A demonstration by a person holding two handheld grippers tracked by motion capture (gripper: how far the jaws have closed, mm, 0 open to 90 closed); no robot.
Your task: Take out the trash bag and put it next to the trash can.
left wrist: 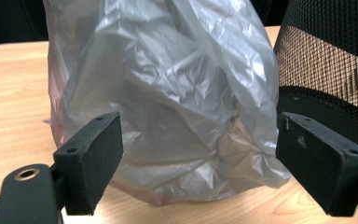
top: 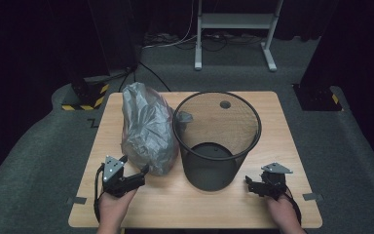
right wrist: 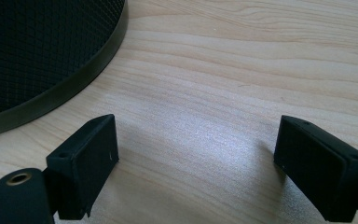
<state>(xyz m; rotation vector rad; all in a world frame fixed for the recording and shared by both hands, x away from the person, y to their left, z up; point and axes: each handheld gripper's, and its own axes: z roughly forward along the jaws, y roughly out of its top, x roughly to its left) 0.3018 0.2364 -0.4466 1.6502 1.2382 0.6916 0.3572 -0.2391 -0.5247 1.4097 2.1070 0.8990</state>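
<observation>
Plastic bag [left wrist: 168, 93] stands before the left gripper [top: 135, 171], whose jaws are spread.

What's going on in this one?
A person works at a wooden table with a gripper in each hand. The left gripper faces a crumpled grey plastic bag, its jaws open on either side of the bag's lower part without pressing it. The bag stands left of a black mesh wastebasket. The right gripper rests low near the basket's base, jaws open, holding nothing.
</observation>
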